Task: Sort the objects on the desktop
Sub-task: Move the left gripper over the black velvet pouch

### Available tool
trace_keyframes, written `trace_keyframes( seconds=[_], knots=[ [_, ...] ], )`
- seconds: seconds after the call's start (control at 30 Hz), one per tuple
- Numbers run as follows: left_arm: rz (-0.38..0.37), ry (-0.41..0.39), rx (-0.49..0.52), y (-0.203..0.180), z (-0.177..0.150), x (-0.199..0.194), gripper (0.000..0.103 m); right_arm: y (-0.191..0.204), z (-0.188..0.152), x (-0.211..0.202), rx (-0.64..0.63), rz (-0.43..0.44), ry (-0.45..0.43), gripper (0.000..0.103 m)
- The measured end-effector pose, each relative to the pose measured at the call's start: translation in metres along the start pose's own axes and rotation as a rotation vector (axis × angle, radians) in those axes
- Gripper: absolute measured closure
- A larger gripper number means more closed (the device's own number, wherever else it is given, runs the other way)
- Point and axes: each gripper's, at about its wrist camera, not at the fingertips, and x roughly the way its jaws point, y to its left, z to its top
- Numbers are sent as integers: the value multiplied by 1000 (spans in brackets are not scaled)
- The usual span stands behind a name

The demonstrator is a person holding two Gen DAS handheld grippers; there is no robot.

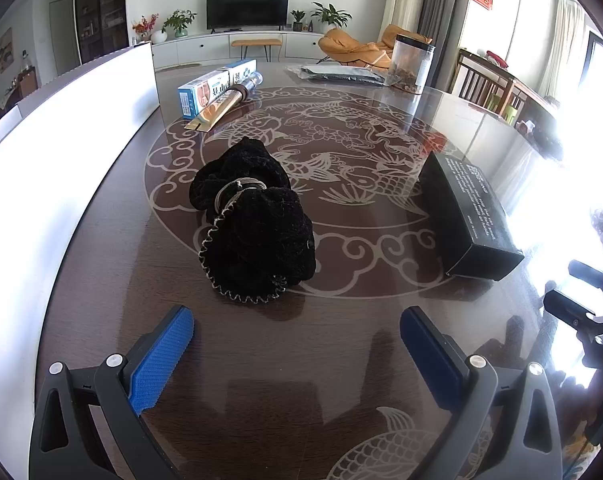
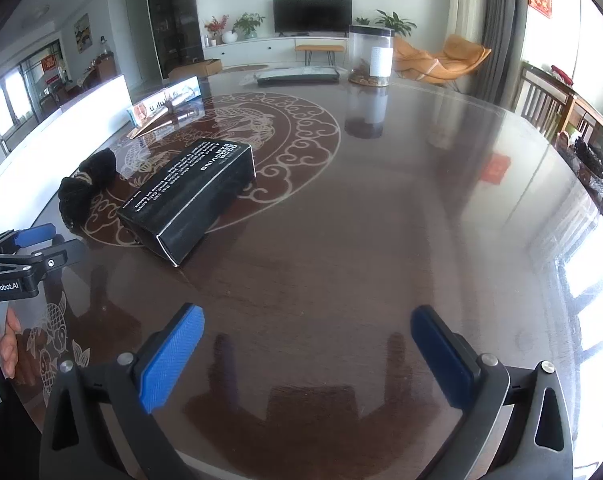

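Both your grippers hang over the near edge of the table (image 2: 381, 208), and neither has anything in it. Left gripper (image 1: 297, 332): jaws spread wide, blue pads (image 1: 161, 356) clear of everything, bare tabletop between them. Right gripper (image 2: 307, 334): same, wide apart, nothing between the jaws.

Where things lie:
- Black pouch (image 1: 253, 220), soft and lumpy with a metal ring at its neck, sits straight ahead of the left gripper, near but not touching.
- Black box (image 1: 467, 216) lies flat to the right of the pouch, apart from it. From the right wrist it shows ahead and to the left (image 2: 189, 200), well off that gripper's line.
- Tube (image 1: 227, 98) rests against a blue-and-white carton (image 1: 215, 84) farther back on the left, beside the white panel (image 1: 73, 132).
- Clear jar (image 2: 371, 56) and a flat dark packet (image 2: 297, 76) stand at the far edge.

Nothing looks sorted yet; I judge this the start, with the first pick not yet made. No bin or target place is plain in either view, so where things go cannot be told.

Next move, as I read it: the pouch is your nearest piece. Bring the left gripper forward and down so the pads straddle its body, then close. Expect the cloth to squash and sag, so grip the bulk, not the ring. The box would need the right gripper swung left first.
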Motion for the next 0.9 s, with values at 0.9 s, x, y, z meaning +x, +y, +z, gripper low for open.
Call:
trace_keyframes(
  seconds=[0.9],
  knots=[
    [-140,-53,-104,21,-2,-9,0,0,0,-3,-3,-12,-22,0]
  ],
)
